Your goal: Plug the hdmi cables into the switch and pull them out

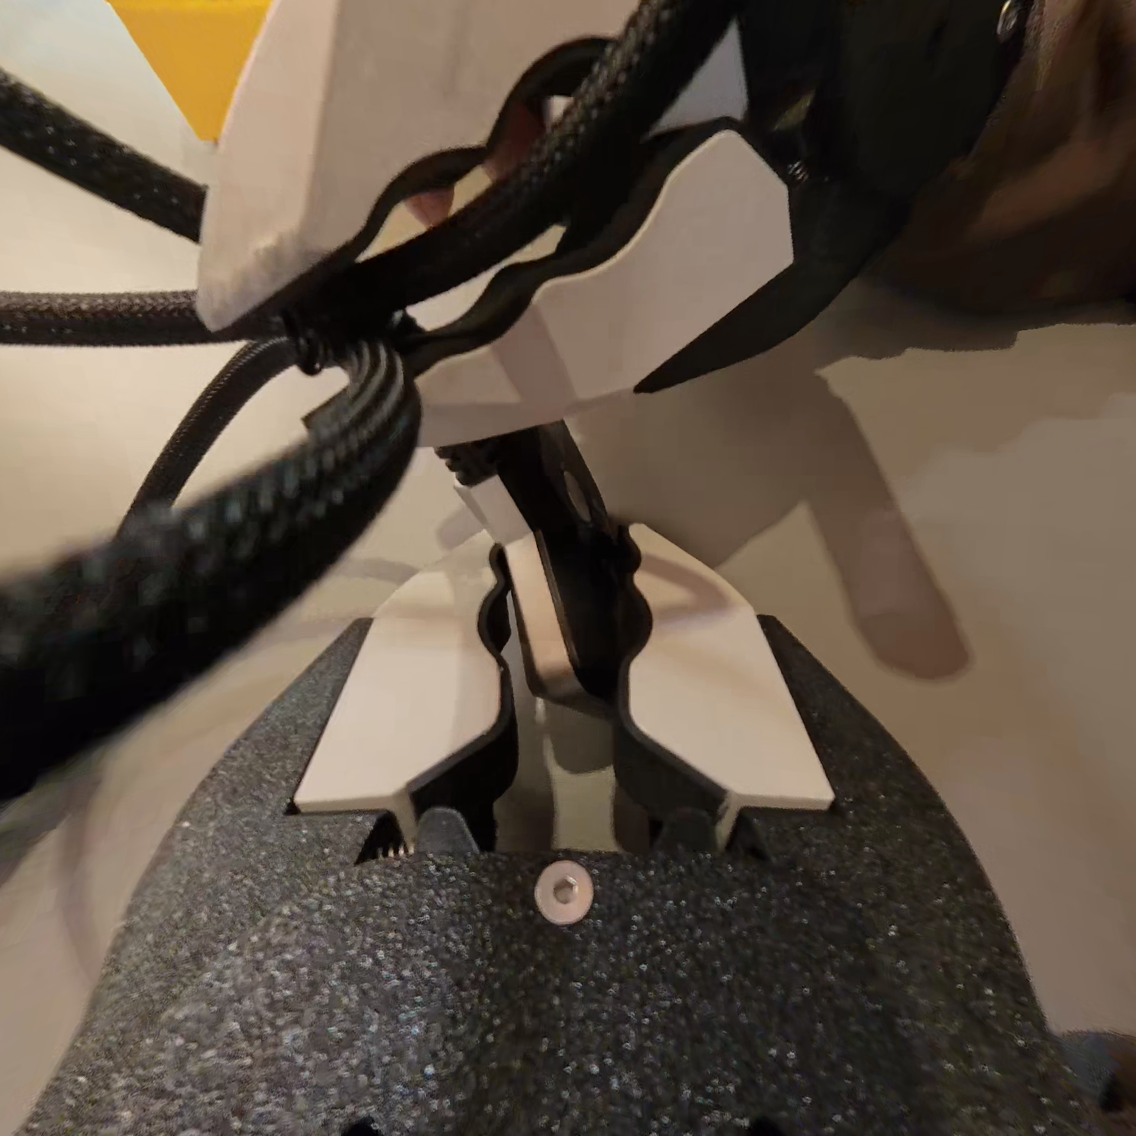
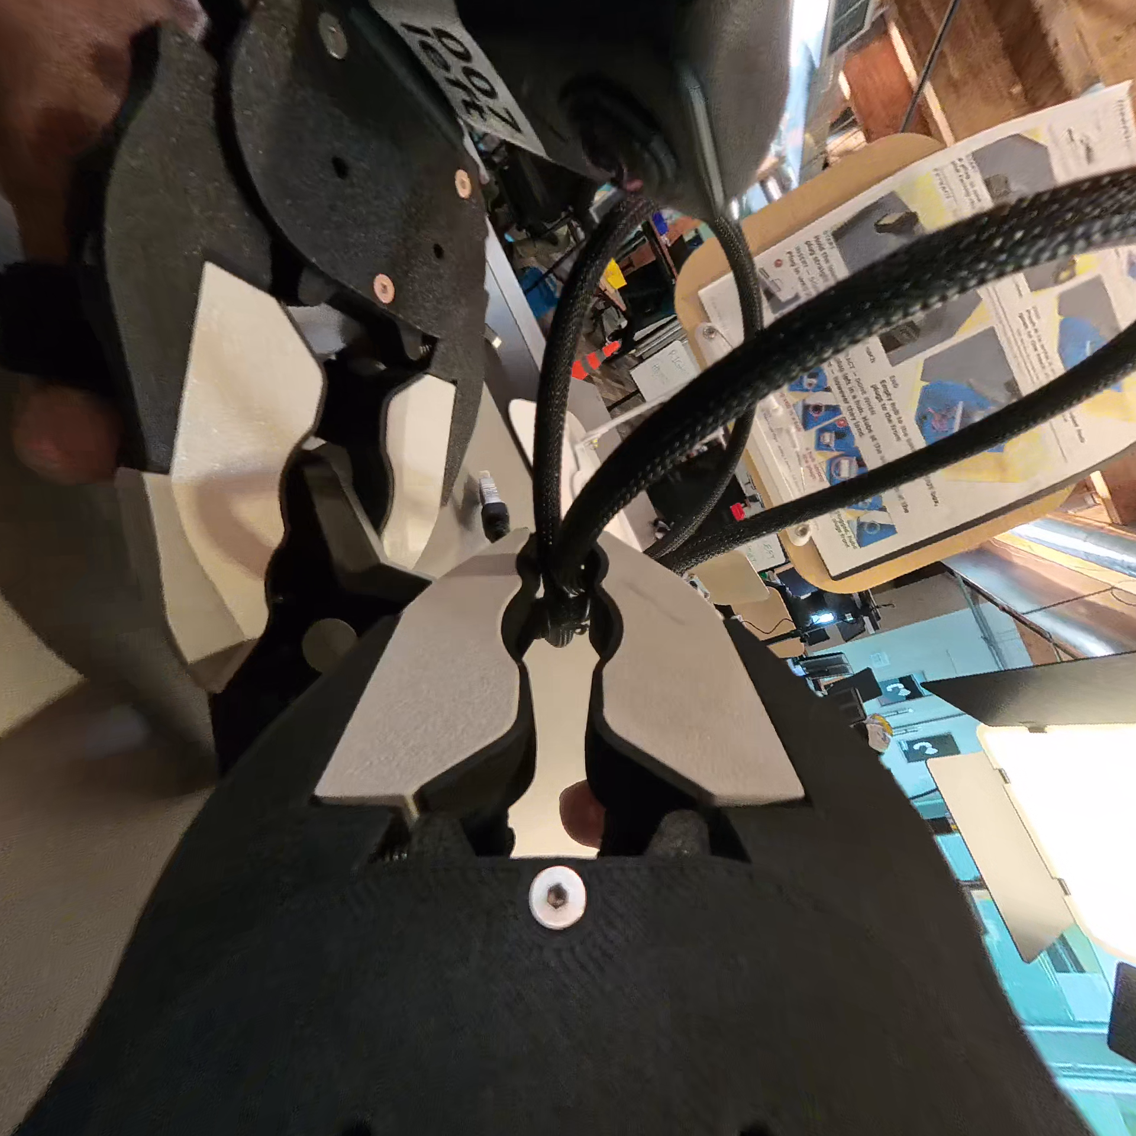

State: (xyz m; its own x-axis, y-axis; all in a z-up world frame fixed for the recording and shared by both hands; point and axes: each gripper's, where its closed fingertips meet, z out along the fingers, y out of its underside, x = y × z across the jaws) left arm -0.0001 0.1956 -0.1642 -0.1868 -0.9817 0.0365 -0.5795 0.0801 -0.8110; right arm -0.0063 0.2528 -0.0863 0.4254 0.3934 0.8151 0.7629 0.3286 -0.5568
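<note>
Right now my R gripper (image 2: 562,590) is nearly closed, pads pinching the black braided cable bundle (image 2: 556,605) where the cables meet, prob. to keep them gathered. Just below that bundle my L gripper (image 1: 565,615) is clamped on a flat black-and-white piece (image 1: 556,621), hub-like, can't ID it.

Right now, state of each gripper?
Left gripper: closed on a flat black and white part.
Right gripper: closed on a bundle of black braided cables.
</note>
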